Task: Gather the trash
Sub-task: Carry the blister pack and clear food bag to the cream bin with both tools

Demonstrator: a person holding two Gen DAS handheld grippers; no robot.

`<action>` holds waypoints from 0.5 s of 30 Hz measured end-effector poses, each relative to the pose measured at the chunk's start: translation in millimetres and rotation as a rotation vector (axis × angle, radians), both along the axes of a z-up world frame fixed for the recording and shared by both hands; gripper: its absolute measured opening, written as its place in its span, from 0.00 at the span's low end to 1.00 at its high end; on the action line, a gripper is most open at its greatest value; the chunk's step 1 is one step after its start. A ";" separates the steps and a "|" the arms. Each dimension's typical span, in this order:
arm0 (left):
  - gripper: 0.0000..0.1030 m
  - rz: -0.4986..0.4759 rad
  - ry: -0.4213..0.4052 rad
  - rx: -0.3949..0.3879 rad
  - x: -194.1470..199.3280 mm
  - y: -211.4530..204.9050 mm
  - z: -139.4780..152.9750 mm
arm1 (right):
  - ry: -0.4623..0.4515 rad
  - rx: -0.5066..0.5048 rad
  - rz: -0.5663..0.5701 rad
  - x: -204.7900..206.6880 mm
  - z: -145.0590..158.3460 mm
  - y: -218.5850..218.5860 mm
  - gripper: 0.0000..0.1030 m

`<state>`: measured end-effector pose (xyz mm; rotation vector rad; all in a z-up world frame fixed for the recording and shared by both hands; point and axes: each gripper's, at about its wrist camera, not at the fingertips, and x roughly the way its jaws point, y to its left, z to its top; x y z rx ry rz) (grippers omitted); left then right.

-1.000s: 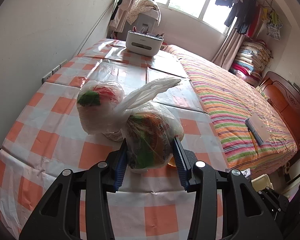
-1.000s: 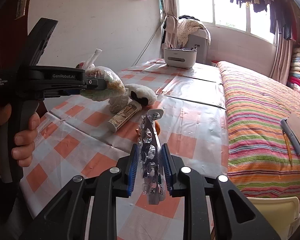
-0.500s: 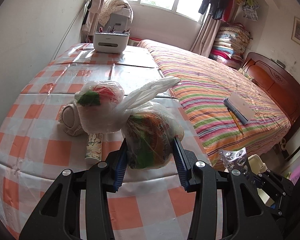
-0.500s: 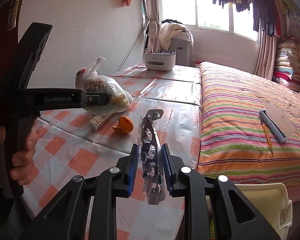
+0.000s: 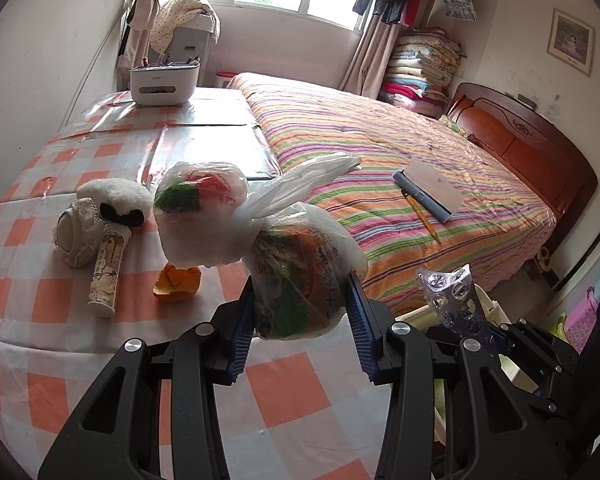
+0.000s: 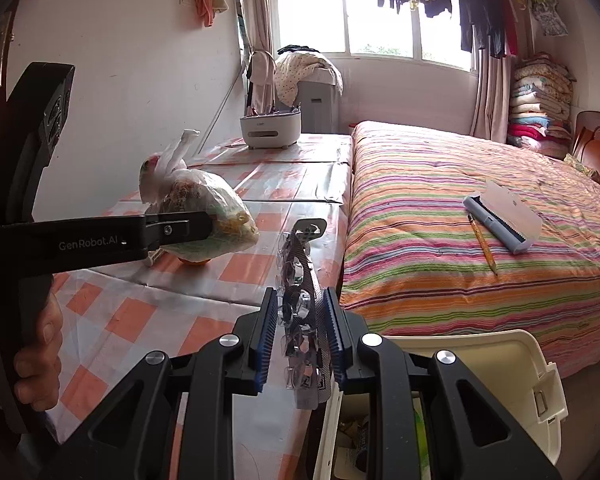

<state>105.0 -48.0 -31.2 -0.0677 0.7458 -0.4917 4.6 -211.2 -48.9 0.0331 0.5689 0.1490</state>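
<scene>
My left gripper (image 5: 300, 312) is shut on a tied clear plastic bag of trash (image 5: 304, 276), held above the checked table's near edge. The bag's second lobe and knot (image 5: 204, 212) stick out to the left. In the right wrist view the left gripper (image 6: 188, 226) shows side-on with the bag (image 6: 208, 208), a hand on its handle. My right gripper (image 6: 302, 320) is shut on a silver empty blister pack (image 6: 300, 272) that stands upright. It hangs over the open cream bin (image 6: 500, 360), which holds some waste.
An orange peel (image 5: 178, 282), a printed tube (image 5: 108, 268) and a white plush toy (image 5: 100, 216) lie on the checked table (image 5: 60, 312). A white organiser box (image 5: 165, 82) stands at its far end. The striped bed (image 6: 460, 240) carries a pencil and a lint roller.
Both grippers have swung right with their loads, toward the table's edge. The plush toy, tube and peel came into the left view, and the bin appeared under the right gripper.
</scene>
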 end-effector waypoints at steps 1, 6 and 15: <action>0.41 -0.009 0.001 0.000 -1.5 -4.7 -0.7 | 0.002 0.006 -0.012 -1.4 -0.6 -4.0 0.23; 0.41 -0.056 0.003 -0.001 -10.0 -27.3 -3.2 | 0.001 0.015 -0.079 -8.1 -3.5 -21.5 0.23; 0.41 -0.128 0.011 -0.018 -21.1 -54.1 -5.2 | 0.012 0.028 -0.229 -19.7 -10.3 -53.8 0.23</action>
